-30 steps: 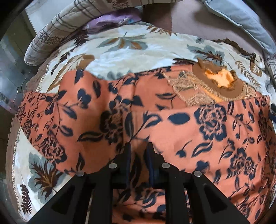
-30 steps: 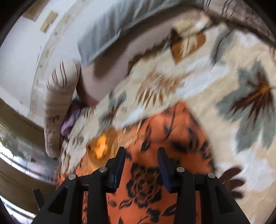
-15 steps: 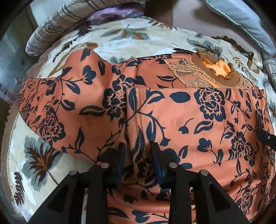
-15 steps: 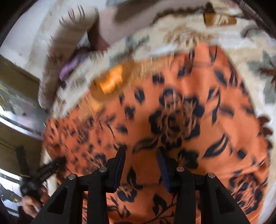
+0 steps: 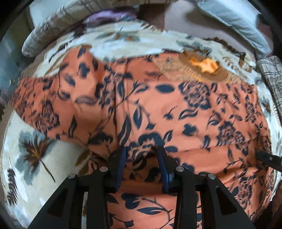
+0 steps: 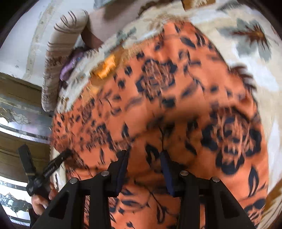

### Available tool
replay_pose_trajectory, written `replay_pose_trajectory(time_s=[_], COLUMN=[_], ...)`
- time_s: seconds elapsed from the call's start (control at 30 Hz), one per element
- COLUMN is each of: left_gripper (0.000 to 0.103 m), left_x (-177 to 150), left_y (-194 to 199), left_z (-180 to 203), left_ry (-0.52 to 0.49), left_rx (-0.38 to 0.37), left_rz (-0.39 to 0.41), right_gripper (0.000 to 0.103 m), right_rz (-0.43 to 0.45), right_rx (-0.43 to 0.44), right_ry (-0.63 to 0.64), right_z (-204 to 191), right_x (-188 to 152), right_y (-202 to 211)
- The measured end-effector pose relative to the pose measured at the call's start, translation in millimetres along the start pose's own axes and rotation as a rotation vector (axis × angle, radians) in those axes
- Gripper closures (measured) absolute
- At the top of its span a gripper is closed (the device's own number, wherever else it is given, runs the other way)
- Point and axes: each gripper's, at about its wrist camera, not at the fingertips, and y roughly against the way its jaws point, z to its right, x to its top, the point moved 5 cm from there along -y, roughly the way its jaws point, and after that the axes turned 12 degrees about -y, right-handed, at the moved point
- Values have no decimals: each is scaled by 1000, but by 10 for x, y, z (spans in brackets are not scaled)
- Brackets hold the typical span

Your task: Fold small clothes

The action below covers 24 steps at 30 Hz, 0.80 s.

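Note:
An orange garment [image 5: 158, 105] with a dark blue flower print lies spread on a flowered bedspread [image 5: 35, 158]. Its gold-trimmed neckline [image 5: 202, 65] is at the far right. My left gripper [image 5: 141, 153] hovers over the garment's near part. Its jaws are opening, with cloth lying flat below them and nothing pinched. In the right wrist view, my right gripper [image 6: 145, 155] stands open just above the orange garment [image 6: 176, 105], with the left gripper [image 6: 52, 167] at the garment's left edge. The right gripper's tip [image 5: 267, 160] shows at the right edge of the left wrist view.
A checked pillow [image 5: 58, 35] and a purple cloth [image 5: 109, 15] lie at the bed's far left, a grey pillow [image 5: 234, 22] at the far right. A hand [image 6: 40, 199] holds the left gripper. A glass-panelled frame [image 6: 17, 119] stands beside the bed.
The left jaws have parted and let go of the fold they pinched; the gripper drew back toward the garment's near edge. The right gripper swung from the bedspread to over the garment.

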Motion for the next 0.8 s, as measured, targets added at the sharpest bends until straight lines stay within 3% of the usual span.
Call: replay_pose_trajectory(time_s=[0.1, 0.23, 0.4, 0.53, 0.6, 0.67, 0.8], left_gripper=[66, 66, 66, 66, 64, 63, 63], left_x=[-97, -156, -26, 105, 125, 160, 185], left_y=[14, 121, 197, 20, -40, -57, 65], left_z=[-16, -1, 1, 25, 46, 65, -104], left_ry=[-1, -12, 26, 51, 36, 19, 44], left_rx=[-12, -20, -15, -3, 21, 23, -35], left_rz=[-1, 30, 100, 77, 74, 70, 100], right_gripper=[61, 59, 59, 59, 59, 59, 59], right_rz=[3, 24, 166, 250, 253, 192, 176], right_rx=[0, 85, 86, 49, 4, -41, -20], right_ry=[28, 32, 132, 173, 168, 117, 106], right_z=[-40, -145, -411, -550, -510, -379, -382], right_x=[-75, -94, -28, 139, 248, 345, 379], right_y=[38, 103, 166, 96, -20, -227, -197])
